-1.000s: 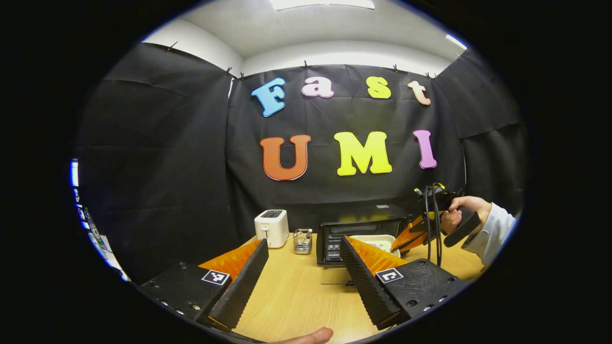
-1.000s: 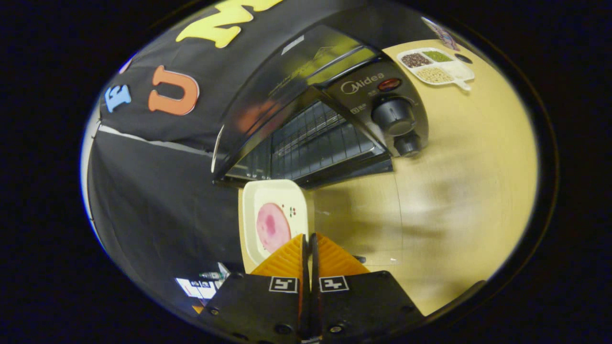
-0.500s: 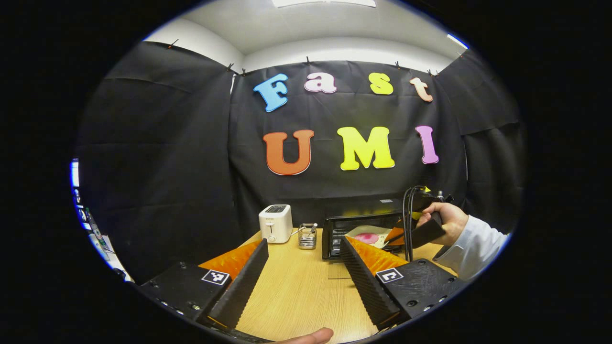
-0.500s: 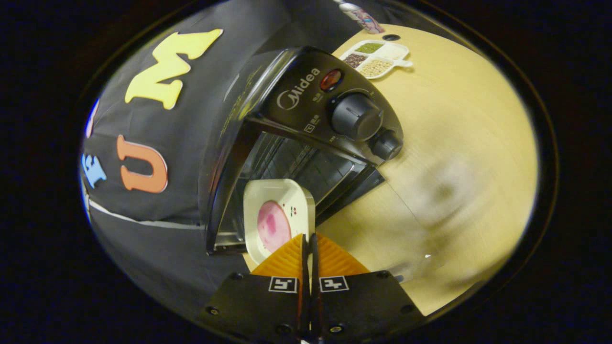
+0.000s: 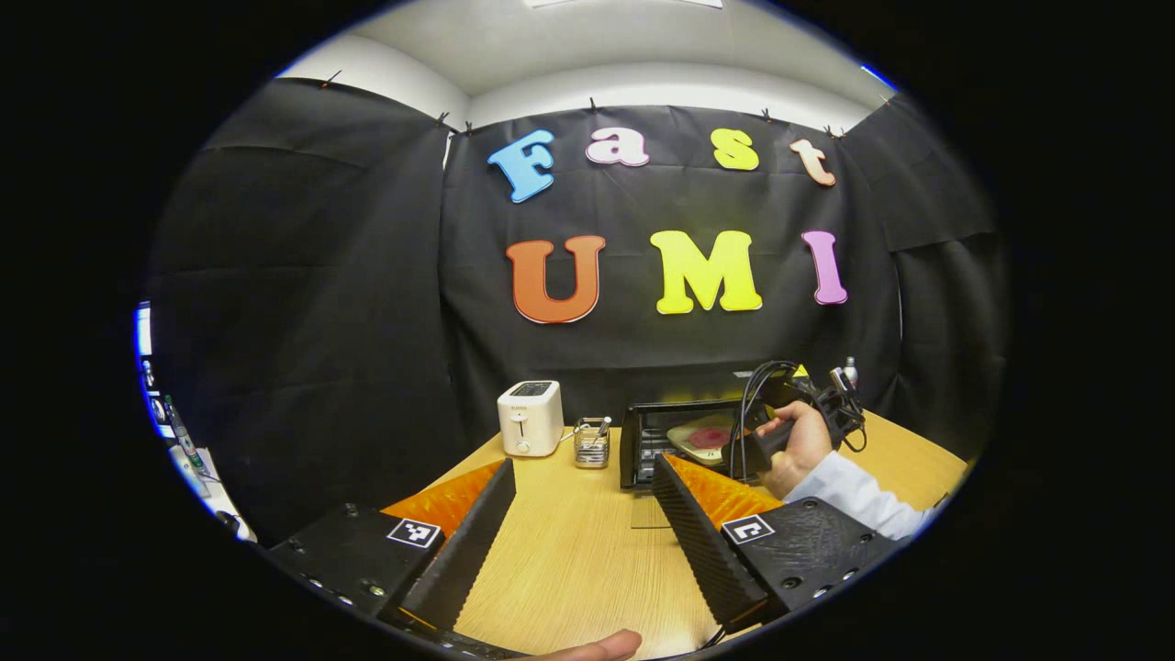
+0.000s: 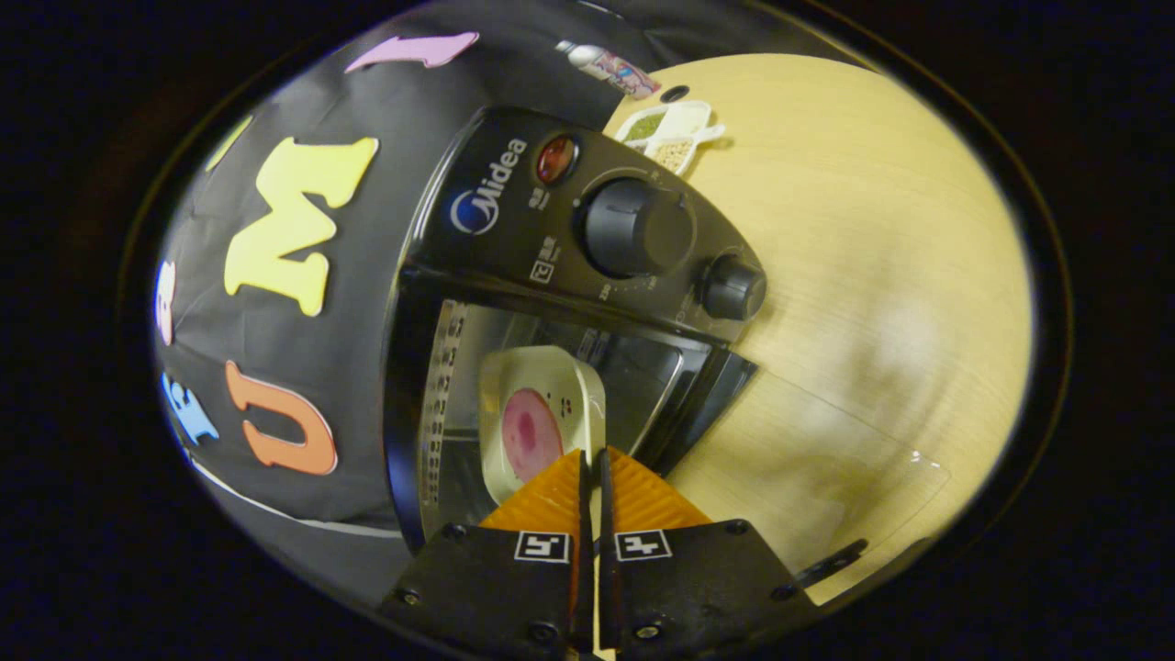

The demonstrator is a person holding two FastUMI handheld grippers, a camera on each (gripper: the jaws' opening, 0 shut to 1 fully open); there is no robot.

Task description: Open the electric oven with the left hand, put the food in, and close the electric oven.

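Oven (image 6: pixel 514 303) lettered "Midea" (door down), right gripper (image 6: pixel 592 464) jaws clenched on plate (image 6: pixel 551 386), left gripper (image 5: pixel 578 514) jaws released.

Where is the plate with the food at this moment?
In the right gripper view, the plate is in the open oven mouth, its near rim held by the right gripper.

Plate (image 6: pixel 542 404) near edge hidden behind right claw (image 6: pixel 592 468).
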